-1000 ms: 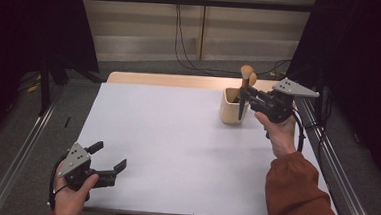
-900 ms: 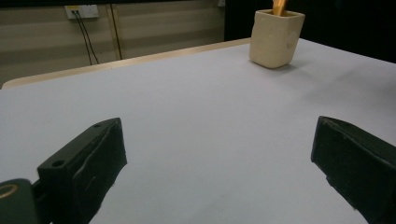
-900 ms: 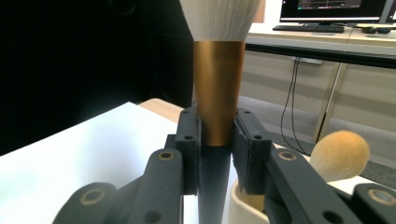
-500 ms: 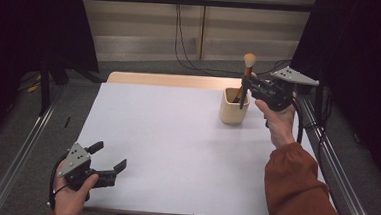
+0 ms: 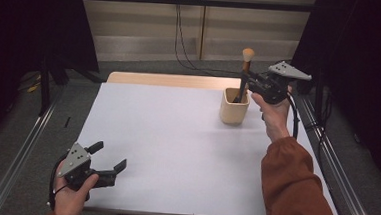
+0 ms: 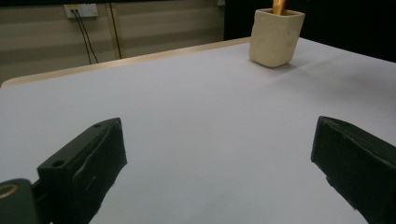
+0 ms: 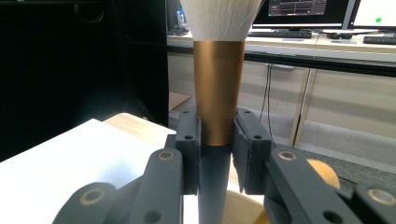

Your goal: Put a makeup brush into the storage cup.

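Right fingers (image 7: 191,149) clamped on the brush (image 7: 218,93), directly above the cup (image 5: 234,106). Left fingers (image 6: 86,163) spread wide, empty. Best lowered or lifted plumb, clear of the rim.

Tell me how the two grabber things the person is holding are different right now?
The right gripper is shut on the brush, while the left gripper is open and holds nothing. The right gripper is raised above the cream cup at the table's far side; the left gripper sits low at the near edge of the white table. Both are black, two-jawed, with a grey plate on top.
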Tool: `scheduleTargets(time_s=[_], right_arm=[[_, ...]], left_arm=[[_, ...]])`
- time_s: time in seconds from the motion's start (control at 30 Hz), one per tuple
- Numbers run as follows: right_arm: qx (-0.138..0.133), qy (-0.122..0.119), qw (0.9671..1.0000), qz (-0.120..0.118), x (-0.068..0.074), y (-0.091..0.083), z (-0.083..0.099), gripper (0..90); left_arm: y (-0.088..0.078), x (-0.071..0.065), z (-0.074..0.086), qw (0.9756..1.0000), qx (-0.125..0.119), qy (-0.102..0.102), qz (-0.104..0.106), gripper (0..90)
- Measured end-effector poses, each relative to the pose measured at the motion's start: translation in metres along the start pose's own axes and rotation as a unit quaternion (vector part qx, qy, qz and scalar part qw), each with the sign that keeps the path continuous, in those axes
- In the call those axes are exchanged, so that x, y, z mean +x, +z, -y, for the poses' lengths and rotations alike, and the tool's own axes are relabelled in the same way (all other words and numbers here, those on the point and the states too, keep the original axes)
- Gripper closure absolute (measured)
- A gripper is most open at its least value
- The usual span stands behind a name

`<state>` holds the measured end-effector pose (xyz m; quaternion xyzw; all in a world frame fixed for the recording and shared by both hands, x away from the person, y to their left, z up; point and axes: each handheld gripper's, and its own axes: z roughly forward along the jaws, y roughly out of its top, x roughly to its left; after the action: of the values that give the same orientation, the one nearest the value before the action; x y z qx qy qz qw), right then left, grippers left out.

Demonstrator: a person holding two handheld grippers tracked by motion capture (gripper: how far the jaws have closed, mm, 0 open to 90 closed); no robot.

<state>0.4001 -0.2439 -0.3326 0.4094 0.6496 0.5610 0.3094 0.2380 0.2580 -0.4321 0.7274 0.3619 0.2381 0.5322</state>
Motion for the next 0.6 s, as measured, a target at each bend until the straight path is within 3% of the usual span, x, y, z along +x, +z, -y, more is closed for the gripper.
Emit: scheduleTargets(time_s=[0.6], right_arm=[[0.012,0.0,0.9998,0.017,-0.012,0.017,0.011,74.2]], left_arm=[[0.0,0.0,0.0,1.0,-0.002,-0.002,-0.001,3.1]])
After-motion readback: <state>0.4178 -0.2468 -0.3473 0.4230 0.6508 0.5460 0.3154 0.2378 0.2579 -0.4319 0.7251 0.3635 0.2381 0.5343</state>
